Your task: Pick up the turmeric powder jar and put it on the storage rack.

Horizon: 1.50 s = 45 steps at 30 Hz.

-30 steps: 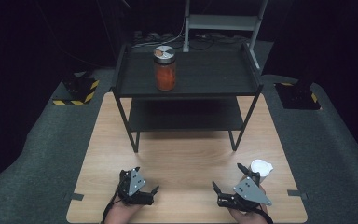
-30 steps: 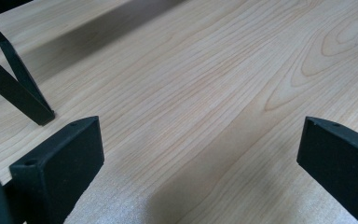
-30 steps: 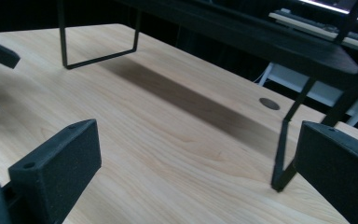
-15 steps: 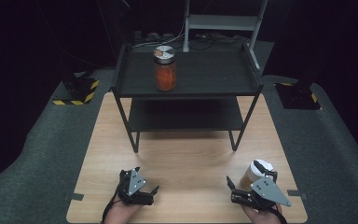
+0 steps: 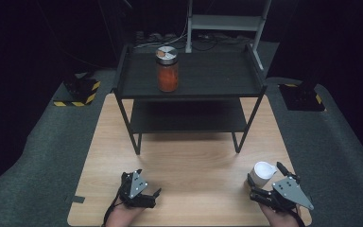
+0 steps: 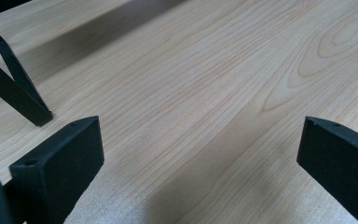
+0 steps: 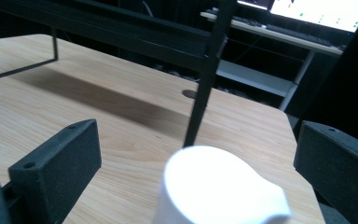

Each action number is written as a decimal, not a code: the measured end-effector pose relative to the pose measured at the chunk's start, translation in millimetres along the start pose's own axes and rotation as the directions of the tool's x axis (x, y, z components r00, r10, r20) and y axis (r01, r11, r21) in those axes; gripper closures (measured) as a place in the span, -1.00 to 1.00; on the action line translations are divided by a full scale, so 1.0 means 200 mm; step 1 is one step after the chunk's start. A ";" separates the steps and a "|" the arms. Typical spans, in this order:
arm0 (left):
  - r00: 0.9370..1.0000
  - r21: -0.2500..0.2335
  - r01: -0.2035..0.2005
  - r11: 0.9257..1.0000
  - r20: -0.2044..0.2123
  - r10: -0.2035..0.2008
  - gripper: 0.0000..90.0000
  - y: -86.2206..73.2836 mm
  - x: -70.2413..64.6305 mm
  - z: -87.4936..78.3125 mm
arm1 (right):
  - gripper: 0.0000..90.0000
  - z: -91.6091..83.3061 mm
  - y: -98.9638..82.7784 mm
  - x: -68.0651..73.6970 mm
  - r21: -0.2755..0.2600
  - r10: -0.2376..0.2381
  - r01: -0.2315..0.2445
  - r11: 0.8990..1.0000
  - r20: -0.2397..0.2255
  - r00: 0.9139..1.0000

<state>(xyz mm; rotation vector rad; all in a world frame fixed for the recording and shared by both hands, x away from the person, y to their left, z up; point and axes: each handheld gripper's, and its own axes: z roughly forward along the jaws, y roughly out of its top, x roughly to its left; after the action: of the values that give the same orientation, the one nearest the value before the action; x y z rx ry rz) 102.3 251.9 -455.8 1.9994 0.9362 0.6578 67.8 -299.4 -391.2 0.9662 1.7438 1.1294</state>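
Shifting rightward since a second ago, the right gripper (image 5: 266, 182) now brackets the small white plastic cup (image 5: 262, 173) with spread jaws, probably not touching; grasp pending. Left of the cup, the left gripper (image 5: 146, 187) rests spread, empty.

lit table (image 5: 189, 161) | dark surroundings | soft shelf (image 5: 189, 78) shadow | near cup (image 7: 219, 186) blurred

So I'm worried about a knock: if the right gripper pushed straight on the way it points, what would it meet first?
Most likely the white cup, standing between the open jaws of the right gripper. Beyond it stands the black shelf's leg.
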 end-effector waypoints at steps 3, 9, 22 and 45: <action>1.000 -0.001 0.005 1.000 0.003 -0.005 -0.98 0.00 0.00 0.00 | -1.00 0.00 -0.02 -0.01 0.008 0.009 -0.009 1.000 0.017 1.000; 1.000 -0.001 0.007 1.000 0.006 -0.007 -0.98 0.00 0.01 0.00 | -1.00 0.01 -0.07 -0.02 0.035 0.029 -0.030 0.999 0.035 0.999; 1.000 -0.002 0.007 1.000 0.009 -0.007 -0.98 0.00 0.01 0.00 | -0.94 0.07 -0.16 -0.06 0.106 0.115 -0.115 0.988 0.010 0.993; 1.000 0.004 -0.004 1.000 0.008 0.004 -0.98 0.00 0.00 0.00 | -0.41 0.11 -0.21 -0.04 0.120 0.217 -0.214 0.969 -0.013 0.976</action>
<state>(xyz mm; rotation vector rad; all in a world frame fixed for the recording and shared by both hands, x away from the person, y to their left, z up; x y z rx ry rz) 102.1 252.1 -455.2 2.0071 0.9296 0.6504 83.5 -313.0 -434.9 1.2427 1.7752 1.1891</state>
